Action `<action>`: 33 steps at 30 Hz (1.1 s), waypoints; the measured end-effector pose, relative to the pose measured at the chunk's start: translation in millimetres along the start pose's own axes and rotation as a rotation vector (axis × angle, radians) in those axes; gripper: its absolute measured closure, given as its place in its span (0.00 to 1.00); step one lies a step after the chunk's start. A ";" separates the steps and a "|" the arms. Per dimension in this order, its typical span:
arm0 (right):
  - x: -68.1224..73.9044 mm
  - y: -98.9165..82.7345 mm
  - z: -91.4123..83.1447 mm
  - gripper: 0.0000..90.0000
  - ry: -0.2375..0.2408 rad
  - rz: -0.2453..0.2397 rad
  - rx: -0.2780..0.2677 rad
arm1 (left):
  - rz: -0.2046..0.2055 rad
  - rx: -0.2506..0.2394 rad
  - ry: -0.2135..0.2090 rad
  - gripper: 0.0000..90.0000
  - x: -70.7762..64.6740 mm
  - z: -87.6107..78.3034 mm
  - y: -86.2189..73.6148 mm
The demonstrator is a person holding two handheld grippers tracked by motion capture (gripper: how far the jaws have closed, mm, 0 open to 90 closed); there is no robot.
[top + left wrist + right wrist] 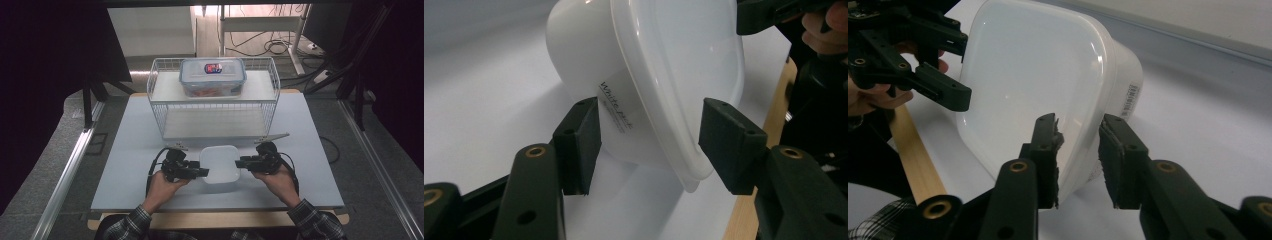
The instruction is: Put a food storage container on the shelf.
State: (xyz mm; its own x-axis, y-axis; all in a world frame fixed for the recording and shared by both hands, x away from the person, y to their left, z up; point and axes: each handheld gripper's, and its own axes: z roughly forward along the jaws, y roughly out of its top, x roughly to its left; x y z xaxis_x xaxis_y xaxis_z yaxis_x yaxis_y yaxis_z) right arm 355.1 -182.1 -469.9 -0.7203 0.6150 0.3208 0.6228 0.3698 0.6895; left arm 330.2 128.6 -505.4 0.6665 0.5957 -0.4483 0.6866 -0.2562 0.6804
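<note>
Flanking white lidded tub (219, 164) before wire basket (159, 116): left tool (649, 145) gaping wide, right tool (1079, 160) narrowly straddling rim; clear box (212, 76) holding something orange.

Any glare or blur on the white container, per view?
High view: white container nearly blown out, edges soft, surroundings dark. Left gripper view: sharp, "White pack" print legible, bright highlights on the lid. Right gripper view: soft sheen on the lid, barcode label blurry.

Readable markings: one brand name, little else.
On the white tub (589, 60) I read "White pack" in slanted dark print on its side wall; smaller print under it is too fine. A barcode sticker (1131, 100) has unreadable digits. The red-and-blue label (213, 68) on the clear box lid (192, 70) is blurred.
</note>
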 end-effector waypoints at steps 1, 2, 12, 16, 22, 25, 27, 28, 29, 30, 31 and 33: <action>-0.9 0.0 -0.2 0.75 0.004 0.007 0.000 | 0.000 0.000 0.000 0.60 0.0 0.0 0.0; -2.9 -0.2 0.2 0.75 0.019 0.035 0.000 | 0.017 -0.060 0.033 0.68 -1.0 -5.7 -0.3; -9.5 -2.5 1.4 0.79 0.041 0.117 -0.015 | -0.036 -0.087 0.027 0.76 -0.5 -9.1 -0.9; -6.5 -1.9 0.1 0.88 0.018 0.086 -0.047 | -0.029 -0.112 0.080 0.88 -0.4 -11.7 -1.3; -1.7 -0.1 1.9 0.88 -0.017 0.048 -0.079 | -0.032 -0.134 0.093 0.88 -0.4 -13.5 -0.9; -1.3 1.3 -0.7 0.88 -0.011 0.044 -0.098 | -0.029 -0.152 0.092 0.88 -2.6 -16.1 1.4; 1.7 5.6 -5.3 0.88 -0.015 0.016 -0.128 | -0.011 -0.168 0.102 0.88 -5.3 -20.8 6.3; 2.2 7.3 -6.4 0.88 -0.018 0.006 -0.135 | -0.005 -0.175 0.108 0.88 -6.3 -22.8 8.2; 2.9 9.2 -7.5 0.88 -0.018 0.000 -0.144 | 0.003 -0.182 0.115 0.88 -7.3 -25.0 10.4; 3.7 11.5 -8.6 0.88 -0.017 -0.005 -0.152 | 0.011 -0.186 0.121 0.88 -8.5 -27.4 12.7; 3.7 11.5 -8.6 0.88 -0.017 -0.005 -0.152 | 0.011 -0.186 0.121 0.88 -8.5 -27.4 12.7; 5.7 17.5 -11.5 0.88 -0.016 -0.020 -0.172 | 0.024 -0.202 0.129 0.88 -10.5 -32.3 17.5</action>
State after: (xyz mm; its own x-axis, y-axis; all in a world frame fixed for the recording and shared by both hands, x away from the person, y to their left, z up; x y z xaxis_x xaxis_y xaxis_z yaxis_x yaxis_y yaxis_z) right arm 358.3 -180.0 -448.5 -0.7263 0.6201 0.2966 0.5457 0.2579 0.7973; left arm 325.9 142.4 -470.1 0.6302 0.6868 -0.3620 0.5904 -0.1212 0.7979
